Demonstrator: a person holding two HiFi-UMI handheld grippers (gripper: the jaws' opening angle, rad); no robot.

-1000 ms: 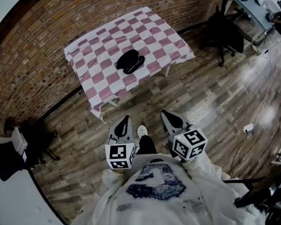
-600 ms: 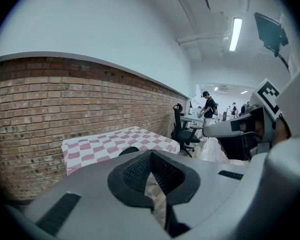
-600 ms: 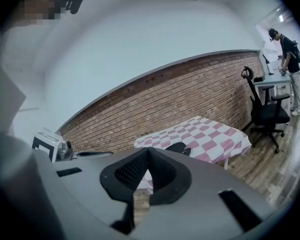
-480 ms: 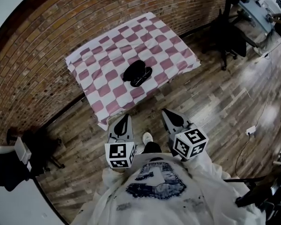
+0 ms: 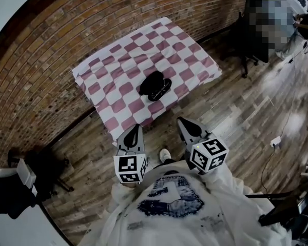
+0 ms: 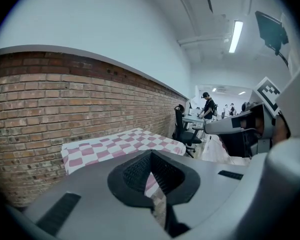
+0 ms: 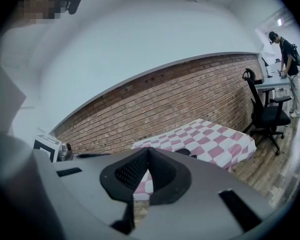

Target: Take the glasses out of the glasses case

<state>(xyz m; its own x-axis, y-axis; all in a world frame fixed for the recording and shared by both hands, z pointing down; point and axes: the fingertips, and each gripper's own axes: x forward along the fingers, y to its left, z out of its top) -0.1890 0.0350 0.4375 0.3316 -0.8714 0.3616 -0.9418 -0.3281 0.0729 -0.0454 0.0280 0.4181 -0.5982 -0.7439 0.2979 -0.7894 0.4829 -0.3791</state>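
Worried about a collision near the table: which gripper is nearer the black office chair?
Right. The right gripper is on the same side as the black office chair, with wooden floor between them; the left gripper is farther, on the person's other side.

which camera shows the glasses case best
The head view: the black glasses case lies in full view on the checkered table. The right gripper view shows only a dark sliver of it above the right gripper; the left gripper view shows none.
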